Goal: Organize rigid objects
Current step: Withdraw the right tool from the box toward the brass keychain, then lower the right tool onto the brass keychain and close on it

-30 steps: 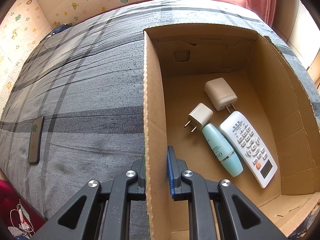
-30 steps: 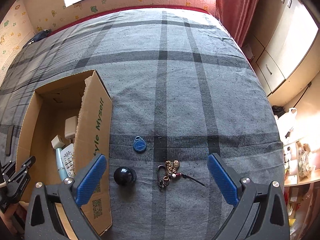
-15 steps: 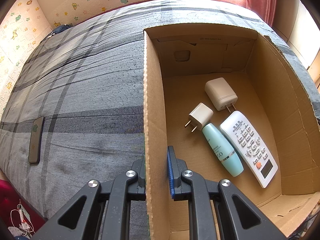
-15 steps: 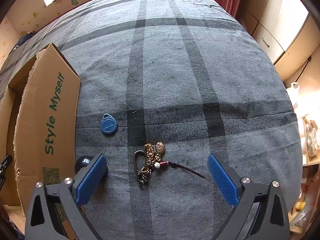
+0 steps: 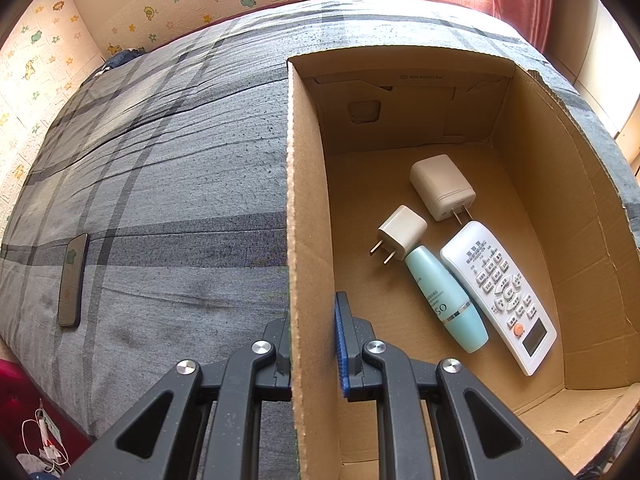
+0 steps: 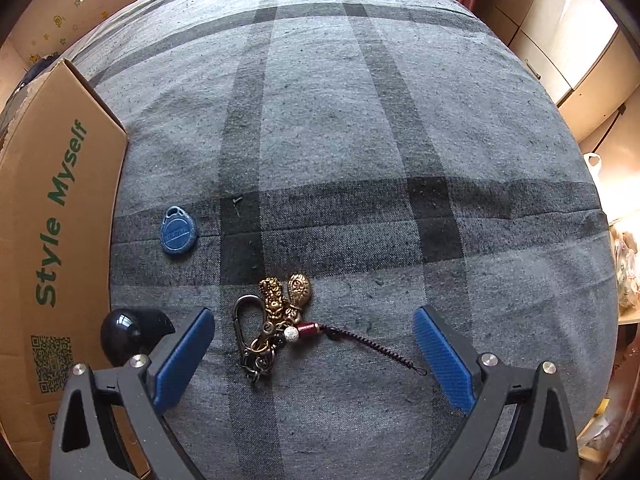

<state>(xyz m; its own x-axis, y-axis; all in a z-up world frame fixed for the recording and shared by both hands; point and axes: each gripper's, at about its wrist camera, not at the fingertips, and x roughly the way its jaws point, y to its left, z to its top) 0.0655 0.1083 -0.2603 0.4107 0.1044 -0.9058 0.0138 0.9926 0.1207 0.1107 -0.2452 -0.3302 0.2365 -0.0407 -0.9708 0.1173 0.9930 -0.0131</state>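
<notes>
**A:** Which step would you say is in hand?

**B:** The pick-up of the next loose item, I'd judge. The left gripper [image 5: 312,344] is clamped on the side wall of the open brown cardboard box [image 5: 308,208], one finger outside, the blue-padded one inside, steadying it on the grey plaid bed cover [image 6: 360,128]. The right gripper [image 6: 314,346] hangs over the bed with its jaws spread wide and nothing between the pads.

**A:** What is it over?

**B:** The brass keychain with a carabiner, two charms and a dark coiled cord [image 6: 280,320]. It lies on the cover between the two blue pads [image 6: 184,352], touching neither. A round blue plastic key tag [image 6: 179,234] lies farther out, near the box's printed outer wall, and a glossy black ball [image 6: 120,334] sits just beside that wall, next to the left-hand finger.

**A:** And what's already packed?

**B:** On the box floor: a large white wall charger [image 5: 442,188], a small beige plug adapter [image 5: 400,234], a pale teal cosmetic bottle [image 5: 444,300] and a white remote control [image 5: 498,296], bunched toward the box's right wall.

**A:** So the next move?

**B:** Probably a lowering until the pads straddle the charm cluster, then closing. The trailing cord may dangle, so the grip should take the metal bulk, not the cord.
</notes>
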